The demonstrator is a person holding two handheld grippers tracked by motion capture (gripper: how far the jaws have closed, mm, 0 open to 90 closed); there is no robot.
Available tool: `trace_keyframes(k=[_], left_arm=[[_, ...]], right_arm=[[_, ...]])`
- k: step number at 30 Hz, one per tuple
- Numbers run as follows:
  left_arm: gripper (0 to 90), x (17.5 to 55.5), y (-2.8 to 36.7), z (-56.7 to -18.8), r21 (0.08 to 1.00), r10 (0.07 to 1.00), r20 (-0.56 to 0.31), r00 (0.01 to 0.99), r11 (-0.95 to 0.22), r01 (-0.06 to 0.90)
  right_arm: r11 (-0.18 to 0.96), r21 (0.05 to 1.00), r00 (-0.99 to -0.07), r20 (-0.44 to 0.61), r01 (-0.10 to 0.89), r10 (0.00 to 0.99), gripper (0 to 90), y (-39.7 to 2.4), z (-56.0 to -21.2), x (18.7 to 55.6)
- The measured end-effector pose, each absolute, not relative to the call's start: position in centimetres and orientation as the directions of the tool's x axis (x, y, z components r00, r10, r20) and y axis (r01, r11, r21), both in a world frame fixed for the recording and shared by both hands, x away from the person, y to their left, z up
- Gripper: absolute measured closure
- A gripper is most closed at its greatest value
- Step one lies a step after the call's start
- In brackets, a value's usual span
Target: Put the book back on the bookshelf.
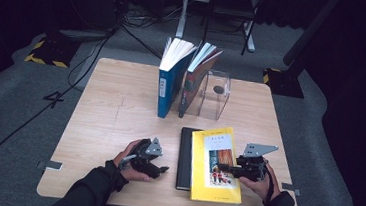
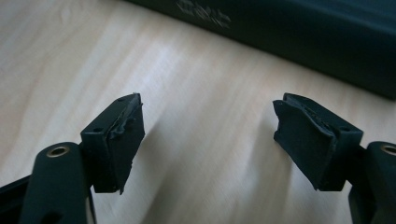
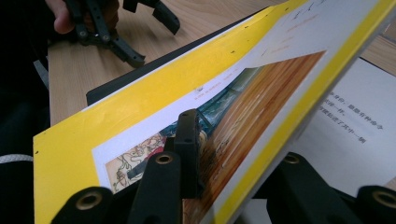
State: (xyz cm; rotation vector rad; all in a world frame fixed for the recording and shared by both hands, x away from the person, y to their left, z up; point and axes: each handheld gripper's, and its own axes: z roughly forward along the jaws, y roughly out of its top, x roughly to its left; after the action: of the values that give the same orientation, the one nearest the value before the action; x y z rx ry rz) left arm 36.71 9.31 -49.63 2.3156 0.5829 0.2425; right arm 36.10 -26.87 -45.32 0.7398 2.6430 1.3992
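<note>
On the worktop (image 1: pixel 103 126), two books stand upright near the far edge: the left standing book (image 1: pixel 170 82) touches the right standing book (image 1: pixel 195 79). Just right of them stands a clear box (image 1: pixel 217 93) with a small object (image 1: pixel 218 89) in it. Nearer the person, right of centre, a flat book (image 1: pixel 184 158) lies on the worktop, and a paperback (image 1: pixel 216 163) lies on it, overhanging to the right. The left claw (image 1: pixel 157 170) sits left of the flat book, apart from it. The right claw (image 1: pixel 228 168) is at the paperback's right edge, its jaws above and below the cover.
</note>
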Motion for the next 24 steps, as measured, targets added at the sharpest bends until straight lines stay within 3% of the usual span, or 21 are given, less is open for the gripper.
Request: trace_keyframes(k=[9,20,24], left_arm=[[28.2,39.0,8.0,-48.7,0.725,0.508,0.024,0.861,-0.601,0.335],[41.6,40.4,7.0,-48.6,0.735,0.492,0.019,0.87,-0.597,0.321],[42.4,40.6,6.9,-48.7,0.742,0.488,0.009,0.873,-0.589,0.321]], right_arm=[[0.497,0.811,-0.911,0.101,0.308,0.401,73.3,-25.8,-45.1,35.3],[0.514,0.814,-0.926,0.073,0.27,0.37,73.5,-23.4,-45.0,35.1],[0.515,0.815,-0.927,0.069,0.266,0.369,73.5,-23.2,-45.0,35.1]])
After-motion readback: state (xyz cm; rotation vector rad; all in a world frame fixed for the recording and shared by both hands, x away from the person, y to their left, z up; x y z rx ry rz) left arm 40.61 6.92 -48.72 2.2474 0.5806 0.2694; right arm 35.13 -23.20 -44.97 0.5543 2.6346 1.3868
